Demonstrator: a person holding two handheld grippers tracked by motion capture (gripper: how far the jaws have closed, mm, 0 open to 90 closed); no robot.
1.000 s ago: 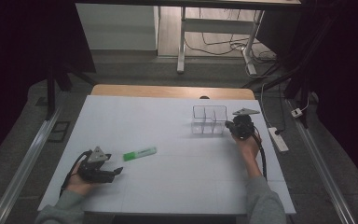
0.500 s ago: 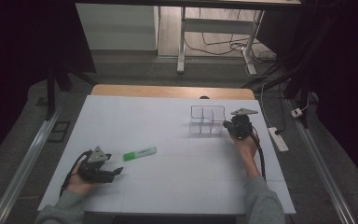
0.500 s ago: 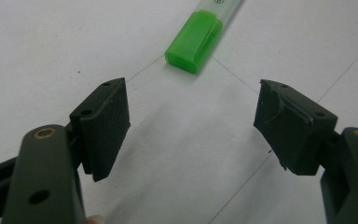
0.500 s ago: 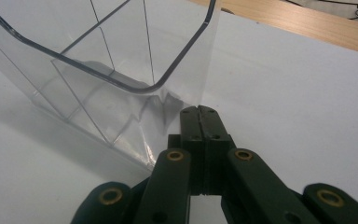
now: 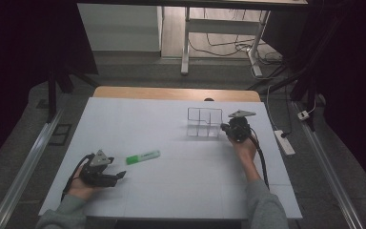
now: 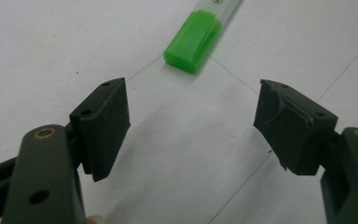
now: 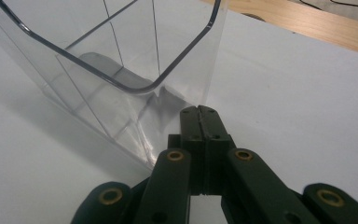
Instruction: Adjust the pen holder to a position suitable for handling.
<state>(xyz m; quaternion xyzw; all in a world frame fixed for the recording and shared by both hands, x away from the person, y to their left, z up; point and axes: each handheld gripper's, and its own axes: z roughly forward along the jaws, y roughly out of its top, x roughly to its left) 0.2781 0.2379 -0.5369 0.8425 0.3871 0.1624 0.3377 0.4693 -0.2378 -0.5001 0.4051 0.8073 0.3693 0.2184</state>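
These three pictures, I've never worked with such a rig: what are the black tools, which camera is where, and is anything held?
A person holds a two-jaw gripper in each hand at a white table. The high view looks down from above the person's side: the left gripper lies near a green highlighter, the right gripper beside a clear plastic organizer with compartments. The other two cameras ride on the grippers. In the left gripper view the jaws stand wide apart, empty, with the highlighter's green cap just ahead. In the right gripper view the jaws are pressed together, with their tips at the organizer's wall; whether they pinch it or only touch it I cannot tell.
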